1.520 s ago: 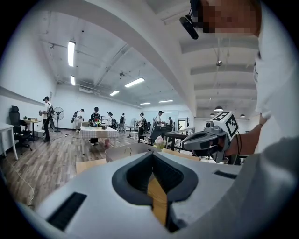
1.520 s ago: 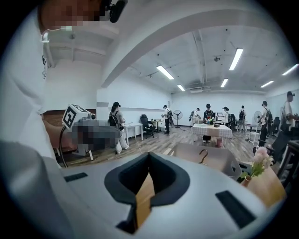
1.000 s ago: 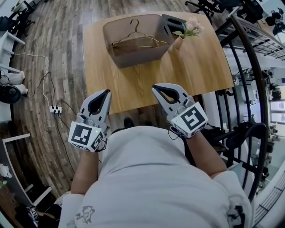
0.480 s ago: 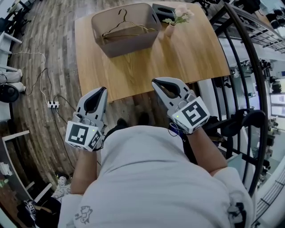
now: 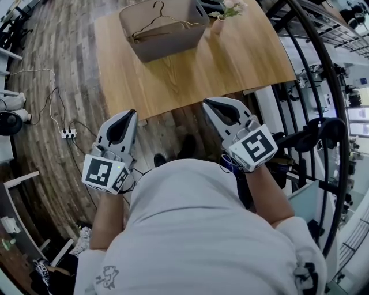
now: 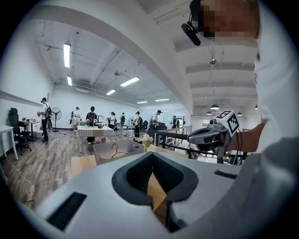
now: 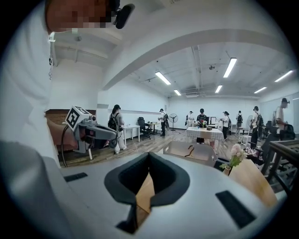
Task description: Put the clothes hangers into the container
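A taupe container (image 5: 164, 34) stands at the far end of the wooden table (image 5: 230, 57), with thin wire clothes hangers (image 5: 154, 22) lying inside it. Both gripper views show the container too, far ahead (image 6: 119, 149) (image 7: 189, 151). My left gripper (image 5: 131, 114) and right gripper (image 5: 209, 104) hang in front of my body, over the floor just short of the table's near edge. Both are shut and hold nothing; in each one's own view the jaws meet in a seam (image 6: 152, 155) (image 7: 149, 154).
A vase of pink flowers (image 5: 222, 12) stands just right of the container. A power strip with cables (image 5: 68, 133) lies on the wood floor at left. A dark metal railing (image 5: 323, 86) runs along the right. Several people stand far back in the room.
I have stepped back from the table. Its near edge has slid up the view, and both shut grippers, which reached that edge before, now hang over the floor.
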A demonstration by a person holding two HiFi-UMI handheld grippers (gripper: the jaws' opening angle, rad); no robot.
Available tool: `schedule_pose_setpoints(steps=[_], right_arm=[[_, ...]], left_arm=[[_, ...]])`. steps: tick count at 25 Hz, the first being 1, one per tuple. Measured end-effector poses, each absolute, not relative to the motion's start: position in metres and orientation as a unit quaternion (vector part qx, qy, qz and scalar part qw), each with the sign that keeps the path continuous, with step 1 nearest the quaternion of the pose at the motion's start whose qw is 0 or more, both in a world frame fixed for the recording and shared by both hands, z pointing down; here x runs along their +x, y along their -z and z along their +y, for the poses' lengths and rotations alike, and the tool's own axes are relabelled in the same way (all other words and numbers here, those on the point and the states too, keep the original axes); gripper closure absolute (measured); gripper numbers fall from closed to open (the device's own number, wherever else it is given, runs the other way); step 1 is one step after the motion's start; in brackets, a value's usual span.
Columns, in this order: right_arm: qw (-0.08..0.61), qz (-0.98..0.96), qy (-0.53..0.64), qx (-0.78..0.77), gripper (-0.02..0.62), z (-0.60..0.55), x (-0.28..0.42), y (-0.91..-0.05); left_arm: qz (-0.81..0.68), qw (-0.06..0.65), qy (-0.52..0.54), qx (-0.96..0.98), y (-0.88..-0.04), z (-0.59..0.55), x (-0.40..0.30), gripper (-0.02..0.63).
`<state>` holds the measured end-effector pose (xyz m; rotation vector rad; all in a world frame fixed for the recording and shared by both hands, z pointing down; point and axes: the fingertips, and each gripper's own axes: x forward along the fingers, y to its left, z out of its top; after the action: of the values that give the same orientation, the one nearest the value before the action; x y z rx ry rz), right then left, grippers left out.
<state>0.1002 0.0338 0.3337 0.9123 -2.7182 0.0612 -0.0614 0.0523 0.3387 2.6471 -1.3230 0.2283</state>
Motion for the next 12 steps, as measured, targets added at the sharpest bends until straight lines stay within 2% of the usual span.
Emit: schedule_pose_setpoints(steps=[12], right_arm=[[0.139,-0.933,-0.025,0.332,0.589,0.112,0.048,-0.345]], left_arm=[[-0.416,0.079,-0.072,0.903,-0.339,0.121,-0.108,0.598]])
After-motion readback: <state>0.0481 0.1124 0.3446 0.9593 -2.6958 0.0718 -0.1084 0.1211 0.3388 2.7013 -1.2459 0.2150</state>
